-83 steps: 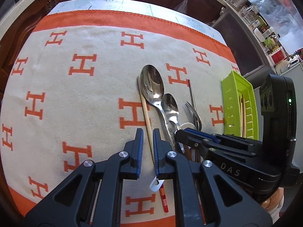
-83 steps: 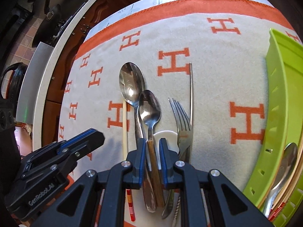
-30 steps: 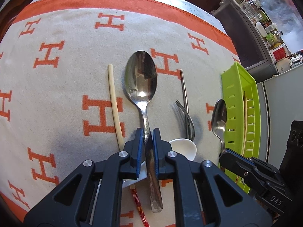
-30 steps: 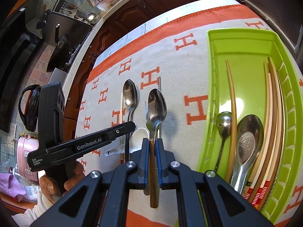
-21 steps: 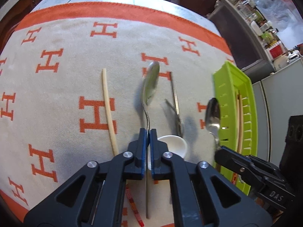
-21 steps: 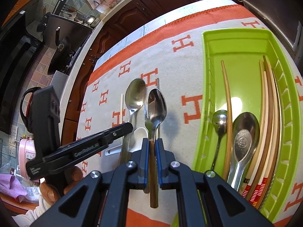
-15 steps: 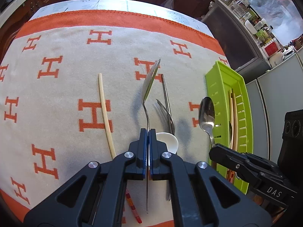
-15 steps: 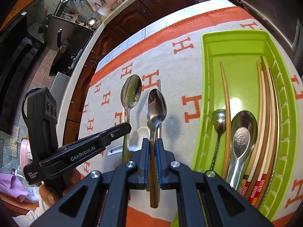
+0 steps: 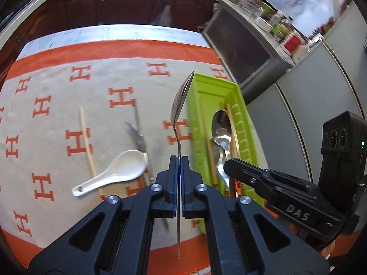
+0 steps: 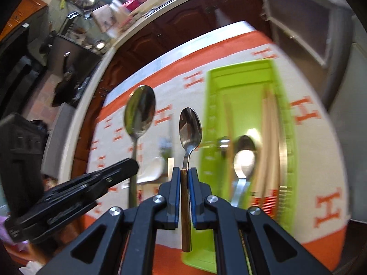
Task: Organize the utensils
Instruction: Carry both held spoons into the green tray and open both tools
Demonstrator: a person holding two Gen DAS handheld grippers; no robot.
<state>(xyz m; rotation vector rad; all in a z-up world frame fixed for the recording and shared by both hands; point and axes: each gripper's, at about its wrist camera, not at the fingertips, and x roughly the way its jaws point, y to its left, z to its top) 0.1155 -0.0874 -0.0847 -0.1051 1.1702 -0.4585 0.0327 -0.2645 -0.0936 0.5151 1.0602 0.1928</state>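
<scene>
Both claws are loaded and lifted off the bench. The left claw point(image 9: 179, 167) is clenched on the thin handle of a large steel spoon point(image 9: 180, 105), whose bowl points straight ahead of the claw and is turned edge-on. The right claw point(image 10: 185, 178) is clenched on the brown handle of a smaller spoon point(image 10: 190, 128), likewise pointing straight ahead. What matters for the drop is the green tray point(image 9: 201, 123): it lies ahead and just to the right of the left claw, and ahead and slightly to the right of the right claw, with its long axis running away from both claws, roughly parallel to both held spoons. So no turning looks needed, only a shift rightward over the tray. The right claw seems the nearer, its tip over the tray's near end in the left wrist view. Left of the left claw, on the cloth, lie a white soup spoon point(image 9: 114, 171), a chopstick point(image 9: 87, 142) and a blurred fork point(image 9: 137, 137).
</scene>
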